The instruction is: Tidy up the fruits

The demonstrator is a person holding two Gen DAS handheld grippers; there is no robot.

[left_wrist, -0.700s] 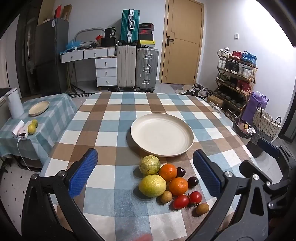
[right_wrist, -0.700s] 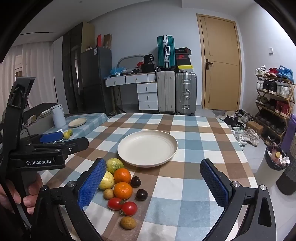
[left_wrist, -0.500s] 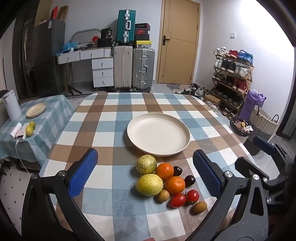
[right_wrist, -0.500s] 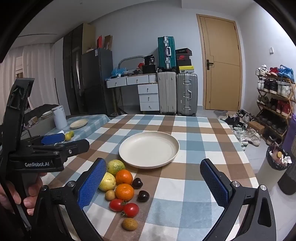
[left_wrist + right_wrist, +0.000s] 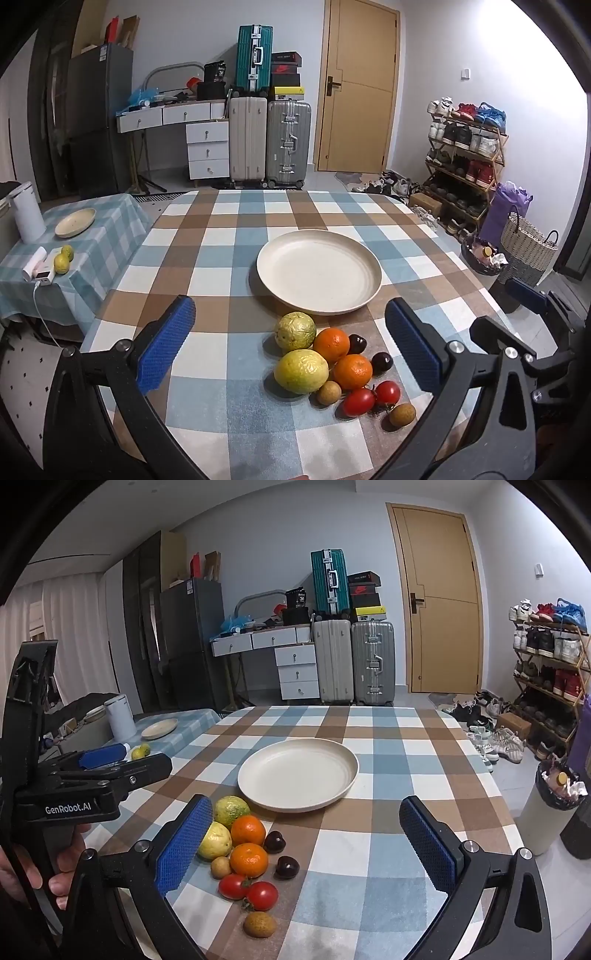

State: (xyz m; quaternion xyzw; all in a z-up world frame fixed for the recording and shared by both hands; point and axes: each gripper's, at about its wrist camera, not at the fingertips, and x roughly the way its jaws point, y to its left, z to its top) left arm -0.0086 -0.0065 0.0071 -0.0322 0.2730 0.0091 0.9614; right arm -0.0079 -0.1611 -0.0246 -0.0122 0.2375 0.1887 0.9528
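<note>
Right wrist view: my right gripper (image 5: 306,849) is spread, empty; fruit cluster (image 5: 243,853) left of centre may scatter if nudged

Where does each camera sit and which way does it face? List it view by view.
Left wrist: on the left gripper, looking forward and down at the fruit pile; its open fingers show, right gripper at right edge.
Right wrist: on the right gripper, facing the plate; its open fingers show, a hand holding the left gripper.
Shared: plate, oranges, checked table, door.
</note>
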